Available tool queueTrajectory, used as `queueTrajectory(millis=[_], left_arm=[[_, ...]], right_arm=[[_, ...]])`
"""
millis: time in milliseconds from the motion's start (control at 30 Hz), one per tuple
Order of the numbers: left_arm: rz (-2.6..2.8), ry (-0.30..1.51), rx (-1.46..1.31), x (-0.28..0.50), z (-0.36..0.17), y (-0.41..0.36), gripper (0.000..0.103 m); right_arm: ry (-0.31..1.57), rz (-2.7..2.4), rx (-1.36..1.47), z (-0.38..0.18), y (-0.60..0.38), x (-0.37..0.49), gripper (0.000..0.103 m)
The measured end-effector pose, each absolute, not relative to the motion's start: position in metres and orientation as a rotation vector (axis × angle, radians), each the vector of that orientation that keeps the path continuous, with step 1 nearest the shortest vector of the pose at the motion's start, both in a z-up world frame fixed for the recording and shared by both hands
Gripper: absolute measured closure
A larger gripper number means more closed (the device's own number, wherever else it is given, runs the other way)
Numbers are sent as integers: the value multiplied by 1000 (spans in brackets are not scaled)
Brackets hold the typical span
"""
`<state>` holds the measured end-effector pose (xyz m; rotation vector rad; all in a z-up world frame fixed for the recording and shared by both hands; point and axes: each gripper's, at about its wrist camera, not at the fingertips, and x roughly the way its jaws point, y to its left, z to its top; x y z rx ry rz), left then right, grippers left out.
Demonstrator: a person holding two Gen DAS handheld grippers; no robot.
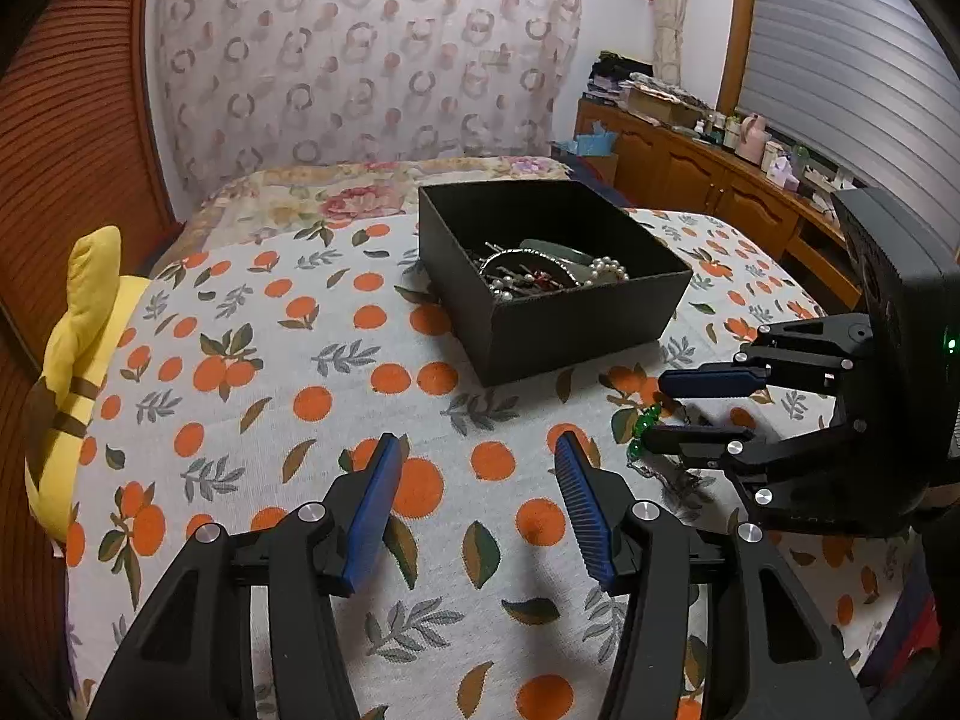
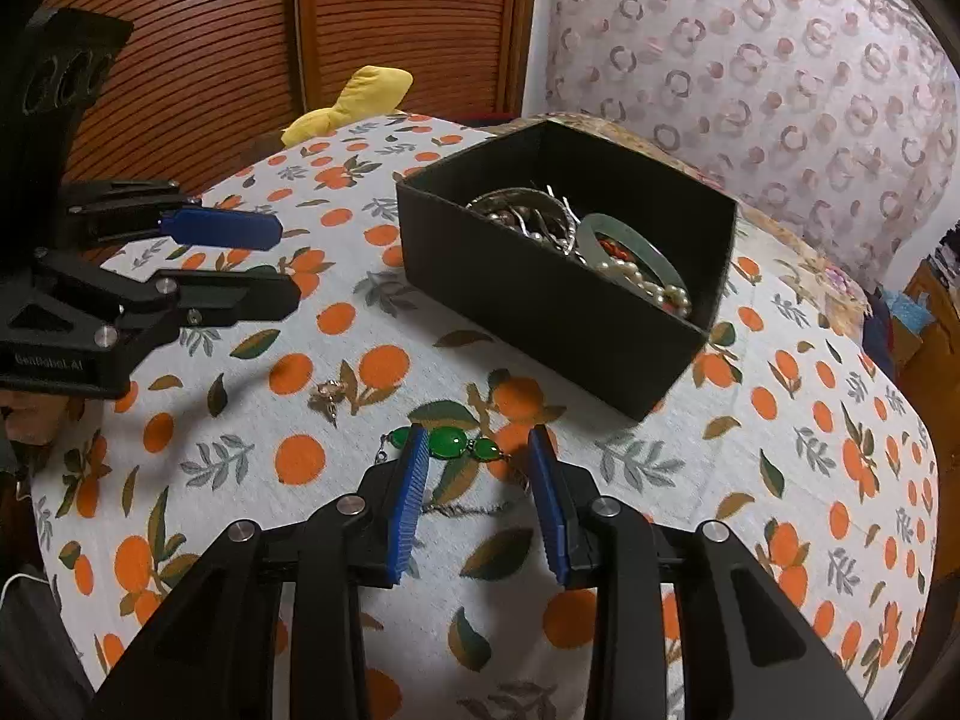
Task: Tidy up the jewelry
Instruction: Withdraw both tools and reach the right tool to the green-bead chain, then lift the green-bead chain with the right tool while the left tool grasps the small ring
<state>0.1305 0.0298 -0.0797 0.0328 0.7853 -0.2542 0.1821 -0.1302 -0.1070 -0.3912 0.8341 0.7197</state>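
Observation:
A black open box (image 1: pixel 576 324) stands on the orange-print cloth and holds a jade bangle (image 2: pixel 636 246), pearls and silver pieces. A green stone bracelet (image 2: pixel 450 443) on a thin chain lies flat on the cloth in front of the box. My right gripper (image 2: pixel 477 438) is open and straddles it, one finger on each side, pads not pressing. In the left wrist view the bracelet (image 1: pixel 645 426) peeks out beside the right gripper (image 1: pixel 657 411). A small gold piece (image 2: pixel 329 391) lies to the bracelet's left. My left gripper (image 1: pixel 478 447) hangs open over bare cloth, holding nothing.
A yellow plush toy (image 1: pixel 78 372) lies at the cloth's left edge, against a slatted wooden door (image 2: pixel 372 12). A patterned curtain (image 1: pixel 360 60) hangs behind the bed. A wooden cabinet (image 1: pixel 690 168) with clutter on top runs along the right.

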Motion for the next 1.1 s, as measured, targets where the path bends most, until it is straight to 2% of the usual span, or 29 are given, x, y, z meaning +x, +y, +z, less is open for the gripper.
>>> queueTrajectory(millis=[200,300,400,467,533,600,633,700,1100], left_arm=[[-254,791,30,130,-83,30,52],[-253,792,29,130,-83,30,52],[-252,793,30,130,-83,30,52],[-252,793,28,130,-84,31,52],[-251,792,29,130,-84,30,52],[-252,791,29,129,-84,31,52],[-252,791,28,129,-84,32,52],[-252,790,29,129,-85,32,52],[-289,825,45,126,-91,19,52]], right_arm=[[825,740,-404,-107,-123,184,66],[805,747,-418,-106,-118,185,50],[812,764,-418,-107,-116,187,49],[824,778,-403,-107,-117,189,56],[834,803,-381,-107,-119,188,72],[831,799,-384,-106,-121,185,75],[833,802,-382,-106,-123,184,88],[832,798,-385,-106,-128,181,99],[789,742,-326,-98,-153,178,102]])
